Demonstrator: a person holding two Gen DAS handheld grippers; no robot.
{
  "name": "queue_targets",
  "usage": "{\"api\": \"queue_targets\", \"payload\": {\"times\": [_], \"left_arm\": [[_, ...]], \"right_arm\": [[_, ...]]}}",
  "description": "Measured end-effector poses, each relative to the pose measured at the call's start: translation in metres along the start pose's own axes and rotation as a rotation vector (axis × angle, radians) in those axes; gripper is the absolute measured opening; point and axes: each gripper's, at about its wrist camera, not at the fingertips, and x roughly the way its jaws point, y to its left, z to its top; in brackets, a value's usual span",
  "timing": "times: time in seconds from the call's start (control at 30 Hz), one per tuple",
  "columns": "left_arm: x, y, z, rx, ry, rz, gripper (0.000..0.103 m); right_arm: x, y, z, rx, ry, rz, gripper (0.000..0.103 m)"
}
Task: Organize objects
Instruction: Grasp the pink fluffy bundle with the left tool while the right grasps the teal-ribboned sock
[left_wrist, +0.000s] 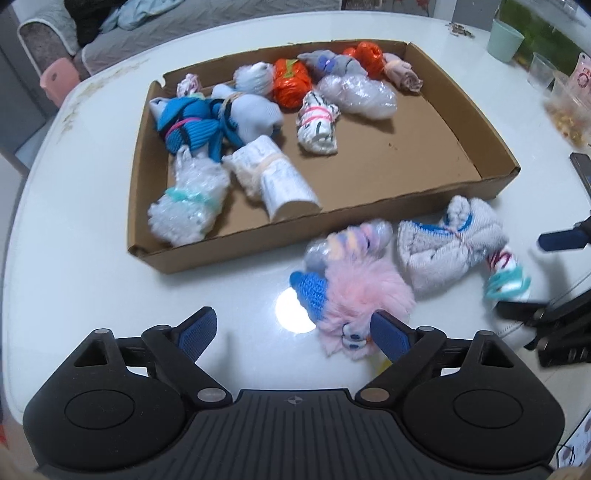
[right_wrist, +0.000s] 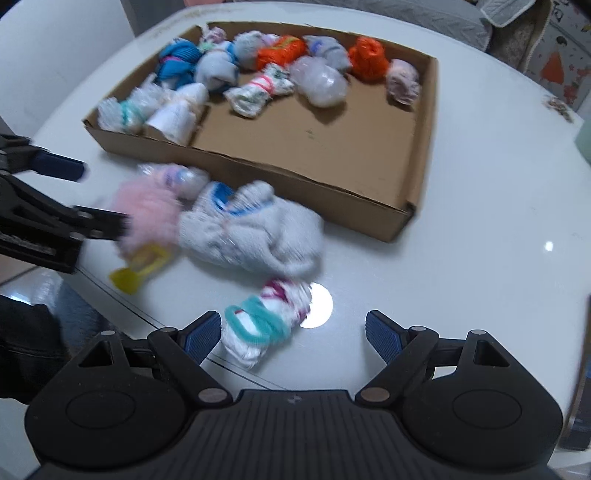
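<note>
Left claw agape by pink fluffy bundle; right claw agape over teal-banded bundle. Both soft, light; pinch mid-body.

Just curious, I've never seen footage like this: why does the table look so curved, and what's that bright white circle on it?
Left wrist view: the fisheye lens bends the table; the circle is lamp glare. Right wrist view: same glare, and the grey knitted bundle looks smeared with blur.
</note>
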Motion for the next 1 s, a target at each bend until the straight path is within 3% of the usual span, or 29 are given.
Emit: {"api": "queue_targets", "payload": {"times": [0.1,0.23,0.33,0.5,0.57,0.63,0.73,0.77,0.87,0.93,1.0], "left_arm": [[-0.006,0.005,-0.002,-0.010,0.011,-0.001,0.093],[-0.015,0.011,-0.002,-0.100,0.001,-0.105,0.093],[-0.014,0.006,0.003,-0.129,-0.029,-0.168,0.094],[0.000,-0.008,0.005,-0.092,-0.059,-0.153,0.092],[0.007,-0.009,0.004,-0.091,-0.063,-0.145,0.089],[0.012,-0.009,0.002,-0.096,-0.074,-0.144,0.087],[0.014,-0.008,0.001,-0.085,-0.099,-0.148,0.076],[0.014,-0.008,0.000,-0.089,-0.098,-0.158,0.068],[0.016,-0.006,-0.003,-0.101,-0.085,-0.181,0.057],[0.015,-0.005,-0.006,-0.107,-0.077,-0.188,0.057],[0.014,-0.006,-0.008,-0.103,-0.072,-0.192,0.054]], "right_arm": [[0.000,-0.015,-0.007,0.039,0.013,-0.044,0.085],[0.001,-0.037,-0.013,0.122,0.020,-0.069,0.085],[-0.006,-0.039,-0.013,0.151,-0.012,-0.036,0.085],[-0.003,-0.027,-0.004,0.097,-0.043,-0.011,0.085],[0.000,-0.023,-0.001,0.067,-0.037,-0.009,0.081],[0.006,-0.020,0.002,0.038,-0.029,-0.008,0.070],[0.011,-0.019,0.003,0.012,-0.026,-0.022,0.063],[0.011,-0.019,0.004,0.013,-0.027,-0.017,0.062],[0.008,-0.020,0.006,0.012,-0.036,-0.017,0.048],[0.007,-0.019,0.007,0.007,-0.039,-0.016,0.034],[0.007,-0.018,0.007,0.007,-0.037,-0.014,0.030]]}}
